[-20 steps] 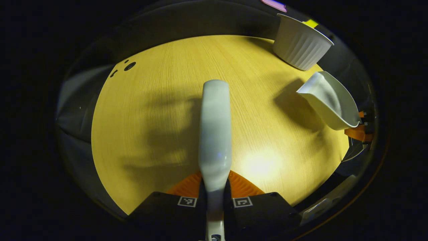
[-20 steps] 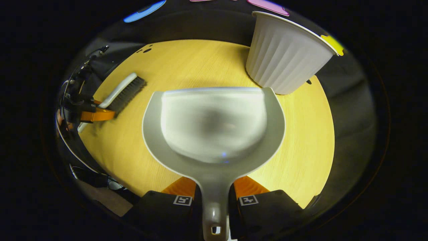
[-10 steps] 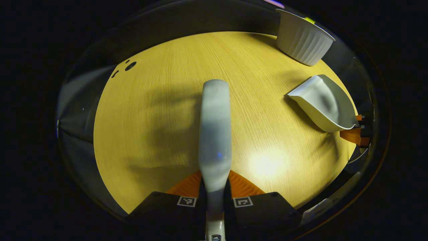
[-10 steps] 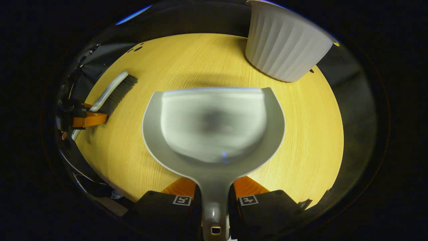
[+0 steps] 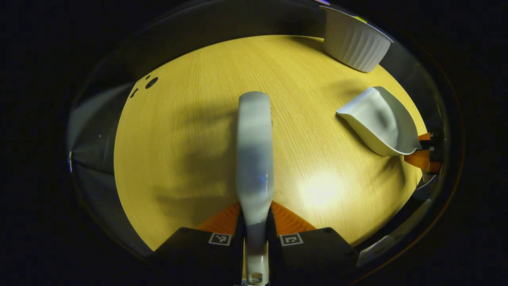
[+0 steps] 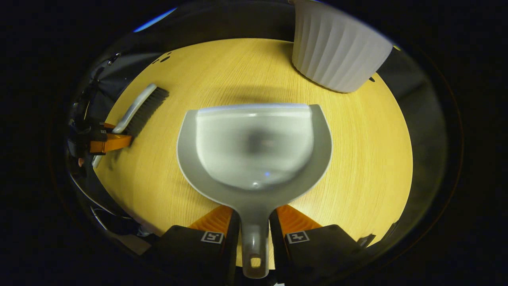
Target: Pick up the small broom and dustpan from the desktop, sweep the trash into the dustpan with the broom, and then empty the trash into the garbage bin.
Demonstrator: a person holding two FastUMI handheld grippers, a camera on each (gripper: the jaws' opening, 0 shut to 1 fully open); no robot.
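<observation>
The worktop [image 5: 190, 131] is a pale wood surface whose far edge curves in front of the dark booth wall. In the left gripper view a broad bare stretch of wood lies left of and beyond the broom [image 5: 254, 151], out to a few small dark holes [image 5: 151, 82] near the far left edge. The garbage bin [image 5: 354, 41], white and ribbed, stands upright at the far right edge.

The left gripper [image 5: 254, 222] has its jaws clenched on the broom's handle. The broom's long axis runs straight away from the camera, its rounded end pointing toward the far edge. In the right gripper view the broom [image 6: 141, 109] shows bristles facing down toward the wood near the left edge; whether they touch it I cannot tell. The left gripper [image 6: 101, 141] sits at its near end.

The right gripper [image 6: 254, 234] has its jaws clenched on the handle of the dustpan [image 6: 254, 147]. The handle runs toward the camera, and the pan's straight open lip points away, toward the far edge. The garbage bin [image 6: 337, 49] stands beyond and to the right of that lip, apart from it, with bare wood between. In the left gripper view the dustpan [image 5: 381, 121] is near the right edge, its lip turned toward the middle of the worktop, just short of the bin.
</observation>
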